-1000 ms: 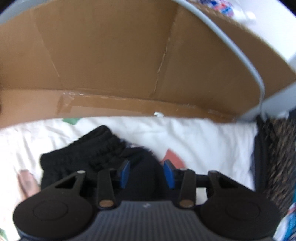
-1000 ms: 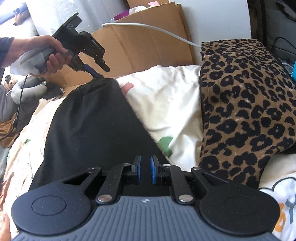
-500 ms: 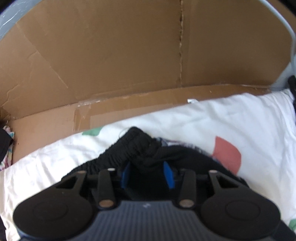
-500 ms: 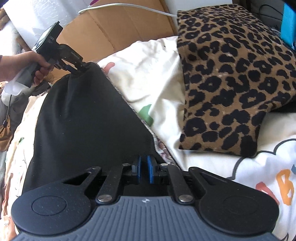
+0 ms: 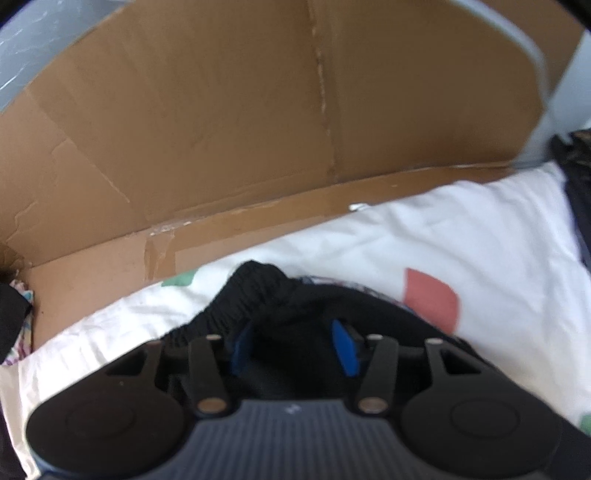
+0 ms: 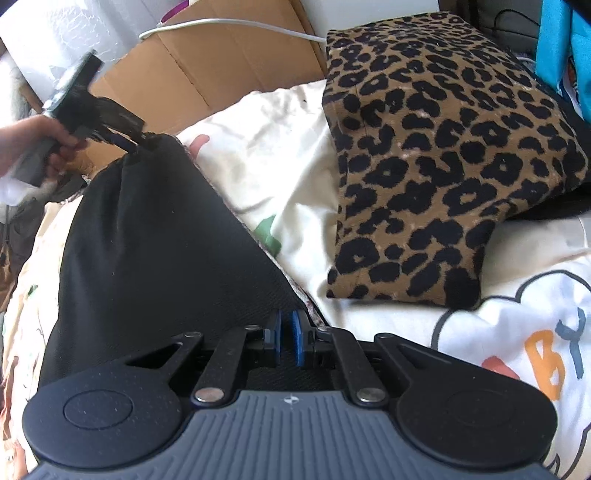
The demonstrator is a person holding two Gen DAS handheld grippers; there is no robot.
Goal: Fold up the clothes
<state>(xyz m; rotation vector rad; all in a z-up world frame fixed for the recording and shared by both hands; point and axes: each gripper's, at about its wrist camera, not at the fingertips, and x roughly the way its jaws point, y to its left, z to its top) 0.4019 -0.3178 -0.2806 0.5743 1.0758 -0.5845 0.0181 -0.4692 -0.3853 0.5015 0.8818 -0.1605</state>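
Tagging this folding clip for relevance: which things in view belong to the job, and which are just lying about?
In the job:
- black garment
- left gripper, opening, cloth between its fingers
- right gripper, pinching the garment's near edge
- printed bedsheet as work surface

Lying about:
- leopard-print cushion
- cardboard
- white cable

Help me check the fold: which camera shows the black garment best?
The right wrist view: the black garment stretches across the bedsheet between the left hand-held gripper, whose jaws are opening at its far end, and the right hand-held gripper pinching its near edge. The left wrist view shows only its bunched elastic waistband.
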